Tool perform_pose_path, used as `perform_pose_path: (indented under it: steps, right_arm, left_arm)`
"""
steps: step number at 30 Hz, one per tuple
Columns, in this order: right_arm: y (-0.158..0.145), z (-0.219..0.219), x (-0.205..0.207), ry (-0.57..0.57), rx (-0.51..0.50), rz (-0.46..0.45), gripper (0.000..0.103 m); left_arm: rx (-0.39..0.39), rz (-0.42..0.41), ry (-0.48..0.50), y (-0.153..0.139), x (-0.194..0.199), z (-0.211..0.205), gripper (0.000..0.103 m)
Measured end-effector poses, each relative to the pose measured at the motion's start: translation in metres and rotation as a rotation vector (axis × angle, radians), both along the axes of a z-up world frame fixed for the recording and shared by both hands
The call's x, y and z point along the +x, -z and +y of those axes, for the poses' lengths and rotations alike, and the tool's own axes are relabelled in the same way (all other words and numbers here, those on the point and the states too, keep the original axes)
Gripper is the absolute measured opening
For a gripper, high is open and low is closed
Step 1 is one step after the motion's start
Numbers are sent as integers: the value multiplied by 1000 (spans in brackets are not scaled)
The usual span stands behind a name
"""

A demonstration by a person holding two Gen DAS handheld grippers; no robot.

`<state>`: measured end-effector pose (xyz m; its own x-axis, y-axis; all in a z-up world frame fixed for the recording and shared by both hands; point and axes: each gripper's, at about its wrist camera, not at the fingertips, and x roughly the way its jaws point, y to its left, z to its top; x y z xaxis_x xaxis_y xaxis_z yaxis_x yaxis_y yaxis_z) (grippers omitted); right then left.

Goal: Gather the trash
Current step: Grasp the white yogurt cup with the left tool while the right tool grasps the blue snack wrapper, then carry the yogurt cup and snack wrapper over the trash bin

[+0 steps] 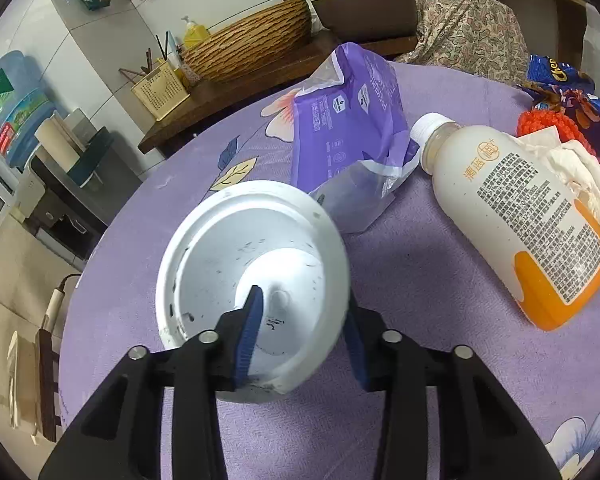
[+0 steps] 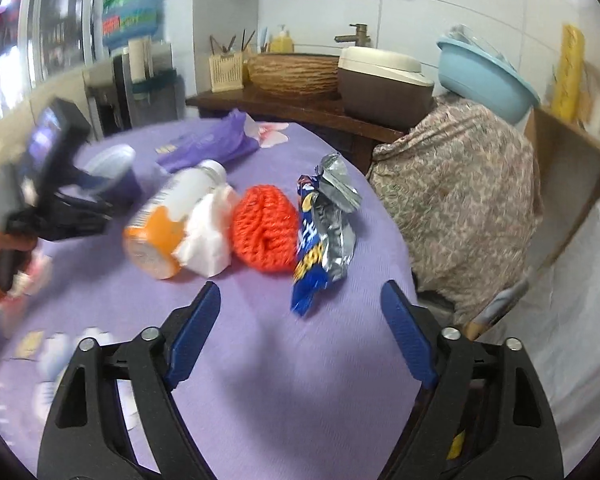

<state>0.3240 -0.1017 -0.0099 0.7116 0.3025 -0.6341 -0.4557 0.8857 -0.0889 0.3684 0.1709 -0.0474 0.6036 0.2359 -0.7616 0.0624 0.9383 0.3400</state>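
My left gripper (image 1: 304,312) is shut on a white paper cup (image 1: 236,264), one finger inside its mouth and one outside, tilted above the purple tablecloth (image 1: 420,360). The cup also shows in the right wrist view (image 2: 112,168) in the left gripper (image 2: 80,184). A white and orange bottle (image 1: 516,216) lies on its side to the right, with a crumpled white tissue (image 1: 568,164) beside it. A purple plastic bag (image 1: 348,128) lies behind the cup. My right gripper (image 2: 300,304) is open and empty, just short of a blue snack wrapper (image 2: 324,228).
An orange knitted pad (image 2: 264,228) lies between the tissue (image 2: 208,240) and the wrapper. A chair with floral cloth (image 2: 460,200) stands at the table's right edge. A wooden counter with a wicker basin (image 2: 292,72) is behind the table.
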Motion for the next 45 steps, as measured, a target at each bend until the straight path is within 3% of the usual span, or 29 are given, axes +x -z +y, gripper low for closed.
perform_pose_path:
  steps: [3, 5, 6, 11, 27, 35, 45]
  right_arm:
    - [11, 12, 15, 12, -103, -21, 58]
    - [19, 16, 23, -9, -125, 4, 41]
    - [22, 17, 25, -16, -128, 10, 28]
    - [25, 8, 21, 18, -124, -28, 25]
    - [13, -32, -44, 9, 43, -28, 24]
    - [14, -49, -86, -1, 79, -32, 24]
    - [21, -66, -132, -27, 126, -20, 24]
  left_arm:
    - [-7, 1, 5, 2, 0, 1, 26]
    - [-7, 4, 12, 3, 0, 2, 16]
    - [-6, -1, 13, 4, 0, 1, 15]
    - [-27, -36, 7, 3, -10, 4, 13]
    - [-323, -205, -62, -31, -101, 22, 9]
    - [-317, -262, -18, -37, -157, -12, 9]
    - [-374, -277, 55, -39, -197, -68, 9]
